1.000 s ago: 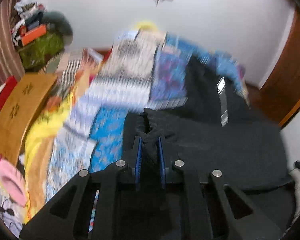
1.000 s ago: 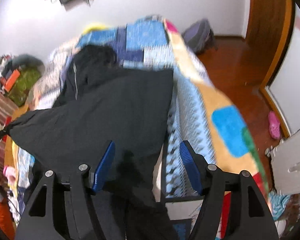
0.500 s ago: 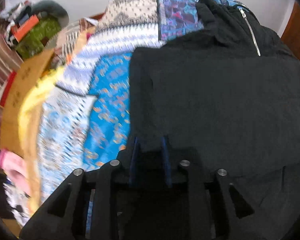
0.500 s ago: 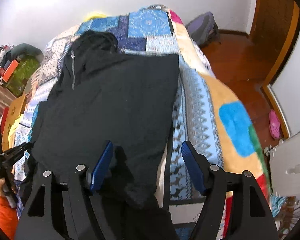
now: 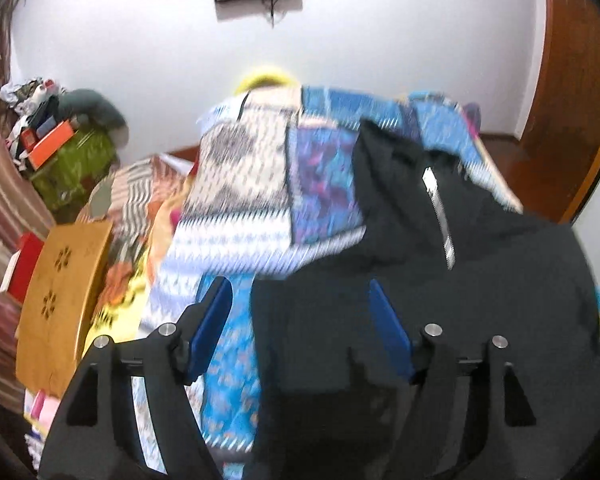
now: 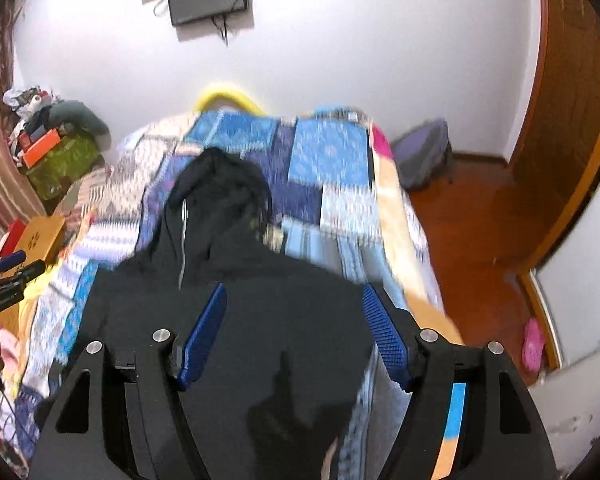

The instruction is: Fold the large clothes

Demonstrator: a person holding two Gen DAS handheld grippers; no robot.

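Note:
A black zip hoodie (image 5: 440, 280) lies spread on the patchwork bedspread (image 5: 252, 184), hood toward the far wall. It also shows in the right wrist view (image 6: 252, 320), its hood (image 6: 220, 184) at the top. My left gripper (image 5: 300, 328) is open and empty above the hoodie's left edge. My right gripper (image 6: 294, 328) is open and empty above the hoodie's lower body. The left gripper's tips (image 6: 8, 264) show at the far left of the right wrist view.
A wooden board (image 5: 60, 296) and red box (image 5: 20, 264) lie left of the bed. A cluttered green pile (image 5: 68, 160) stands by the wall. A grey backpack (image 6: 424, 156) sits on the wood floor right of the bed. A pink slipper (image 6: 534, 342) lies near the door.
My left gripper was shut on the hoodie's fabric, laid it down, and has now opened and lifted away. My right gripper stayed open and tilted up.

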